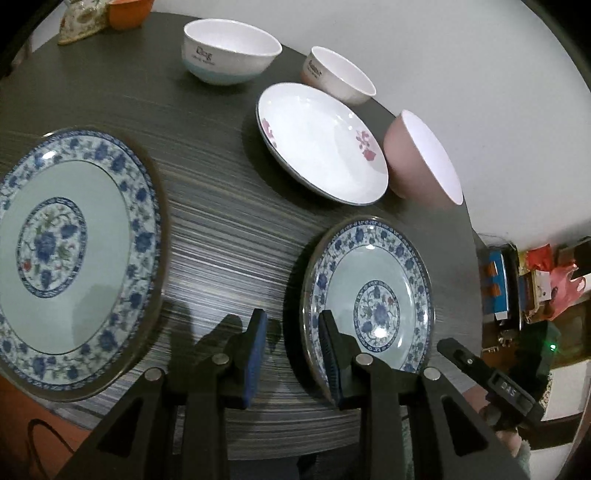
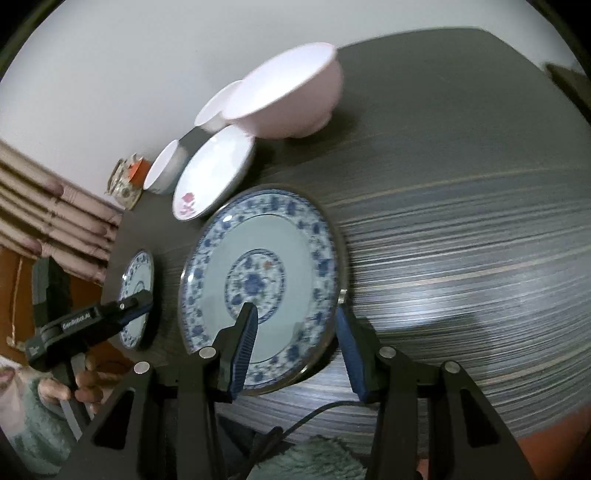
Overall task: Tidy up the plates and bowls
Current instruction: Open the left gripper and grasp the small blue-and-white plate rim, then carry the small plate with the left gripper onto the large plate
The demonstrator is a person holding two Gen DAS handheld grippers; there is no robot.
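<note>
Two blue-patterned plates lie on the dark table. My left gripper (image 1: 291,325) is open, its right finger over the near rim of one blue plate (image 1: 380,295), its left finger over bare table. My right gripper (image 2: 295,314) is open and straddles the near right rim of the other blue plate (image 2: 258,277), which shows at the left in the left wrist view (image 1: 70,254). A white plate with pink flowers (image 1: 317,144), a pink bowl (image 1: 424,158), a small white bowl (image 1: 340,74) and a larger white bowl (image 1: 229,51) stand further back.
The striped dark table (image 1: 221,221) has its edge close behind the bowls by a white wall. An orange container (image 1: 129,14) and a floral object (image 1: 81,22) sit at the far corner. Clutter (image 1: 535,280) lies beyond the table's right edge.
</note>
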